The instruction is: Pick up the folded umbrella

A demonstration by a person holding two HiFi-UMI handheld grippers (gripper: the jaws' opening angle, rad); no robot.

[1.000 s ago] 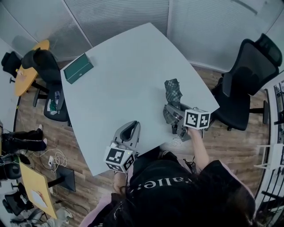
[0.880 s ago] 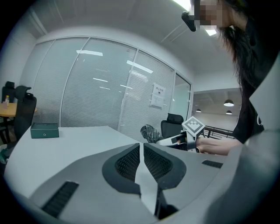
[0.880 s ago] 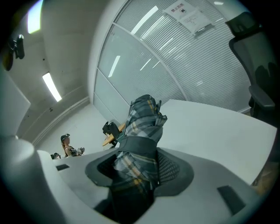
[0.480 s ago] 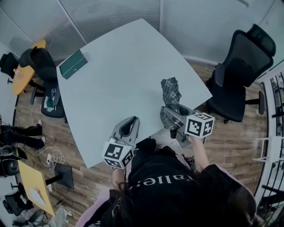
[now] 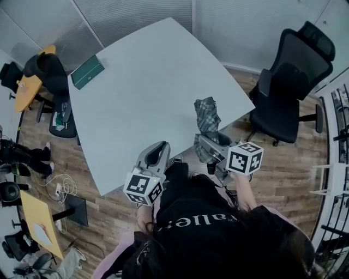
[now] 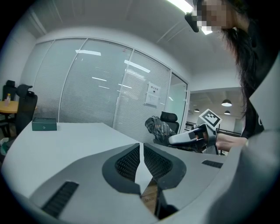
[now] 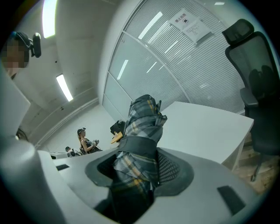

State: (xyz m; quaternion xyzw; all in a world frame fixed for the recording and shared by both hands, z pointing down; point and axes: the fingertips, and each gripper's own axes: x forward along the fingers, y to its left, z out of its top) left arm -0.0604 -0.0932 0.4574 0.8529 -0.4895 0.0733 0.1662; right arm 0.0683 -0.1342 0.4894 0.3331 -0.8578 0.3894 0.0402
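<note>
Broad pale grey desk (image 5: pixel 147 87) with rounded corners, filling the middle of the head view, on a wood-plank floor (image 5: pixel 283 163) and before frosted glass partitions (image 5: pixel 136 16).

Black mesh office chair (image 5: pixel 292 82) with headrest, just beyond the desk's right corner and apart from it. Small round yellow table (image 5: pixel 24 90) well off to the left, with a dark chair (image 5: pixel 52 76) between it and the desk.

Folded plaid umbrella (image 5: pixel 208 115) in grey, green and yellow fabric, bundled by its dark strap, raised over the desk's near right edge and tilted up and away toward the partitions. Seen from the left gripper view as a crumpled plaid bundle (image 6: pixel 158 127) in front of the office chair.

Right gripper (image 5: pixel 210 143), grey with a marker cube, clamped on the umbrella's lower part: both pads pressed on the fabric just below the strap (image 7: pixel 139 164).

Left gripper (image 5: pixel 161 147), of the same make, low at the desk's near edge, well apart from the umbrella. Jaws drawn together with only a sliver between the ribbed pads (image 6: pixel 130 161), nothing in them.

Flat dark green rectangular box (image 5: pixel 87 71) lying alone at the desk's far left corner.
</note>
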